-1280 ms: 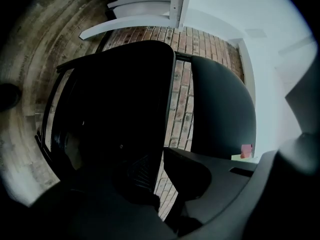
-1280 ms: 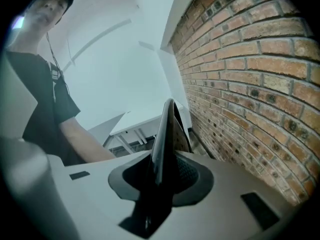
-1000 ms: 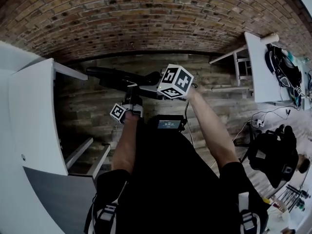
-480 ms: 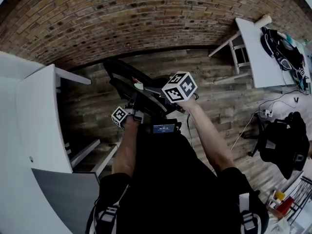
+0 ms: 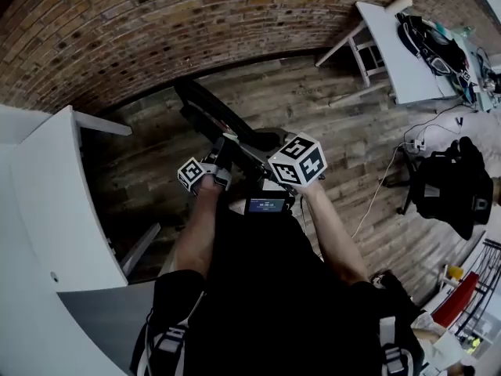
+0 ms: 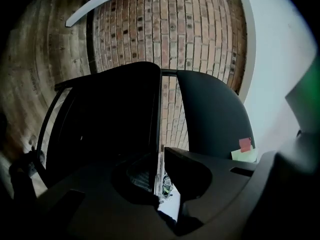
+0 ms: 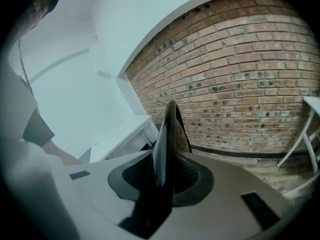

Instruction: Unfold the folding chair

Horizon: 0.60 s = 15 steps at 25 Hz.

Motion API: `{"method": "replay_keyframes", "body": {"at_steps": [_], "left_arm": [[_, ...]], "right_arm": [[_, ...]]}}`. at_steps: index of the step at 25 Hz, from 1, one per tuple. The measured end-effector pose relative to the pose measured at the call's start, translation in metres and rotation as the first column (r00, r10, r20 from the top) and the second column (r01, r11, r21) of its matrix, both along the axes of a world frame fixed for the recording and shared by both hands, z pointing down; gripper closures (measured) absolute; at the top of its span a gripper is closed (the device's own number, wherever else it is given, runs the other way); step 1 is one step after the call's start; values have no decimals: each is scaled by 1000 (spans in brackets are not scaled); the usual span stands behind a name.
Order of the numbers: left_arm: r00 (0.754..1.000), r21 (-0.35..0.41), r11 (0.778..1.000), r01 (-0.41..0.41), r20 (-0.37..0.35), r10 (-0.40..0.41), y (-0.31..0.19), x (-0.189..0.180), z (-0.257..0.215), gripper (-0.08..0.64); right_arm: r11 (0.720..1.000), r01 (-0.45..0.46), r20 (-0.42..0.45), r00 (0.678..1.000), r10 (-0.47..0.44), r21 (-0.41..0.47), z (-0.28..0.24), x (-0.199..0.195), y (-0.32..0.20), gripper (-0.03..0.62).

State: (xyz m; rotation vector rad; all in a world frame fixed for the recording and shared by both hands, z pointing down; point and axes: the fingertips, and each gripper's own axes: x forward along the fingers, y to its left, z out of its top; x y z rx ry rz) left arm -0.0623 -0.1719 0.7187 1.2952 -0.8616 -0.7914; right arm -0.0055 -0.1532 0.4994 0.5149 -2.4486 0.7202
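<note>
The black folding chair [image 5: 223,120] slants over the wooden floor in front of me, and both grippers hold its near end. In the left gripper view its dark seat panel [image 6: 107,119] and curved backrest [image 6: 212,111] stand apart, with brick showing between them. My left gripper [image 6: 161,156] is shut on a thin tube of the chair's frame; in the head view the left gripper [image 5: 218,163] sits at the chair's left side. My right gripper [image 7: 167,156] is shut on the edge of a black chair panel [image 7: 169,126]. Its marker cube [image 5: 297,160] hides its jaws in the head view.
A brick wall [image 5: 156,22] stands behind the chair. A white desk [image 5: 47,210] is close on the left, a second white table [image 5: 399,53] with dark gear at the far right. A black bag [image 5: 454,186] and a cable [image 5: 383,182] lie on the right floor.
The chair has swung from lying crosswise to slanting away to the upper left. The right gripper's cube has moved down and right, and the left has stayed near its place.
</note>
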Motion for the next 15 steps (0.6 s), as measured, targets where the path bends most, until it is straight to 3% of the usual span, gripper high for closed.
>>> {"method": "replay_keyframes", "body": {"at_steps": [6, 11, 15], "left_arm": [[990, 33, 989, -142, -14, 143, 14, 15, 3, 509], [964, 30, 963, -266, 4, 266, 29, 30, 1, 509], [948, 33, 947, -319, 15, 319, 38, 35, 0, 509]], "right_arm": [[984, -178, -16, 984, 179, 15, 4, 13, 29, 489], [945, -325, -22, 946, 324, -37, 6, 28, 49, 491], [918, -392, -21, 920, 392, -60, 7, 33, 61, 492]]}}
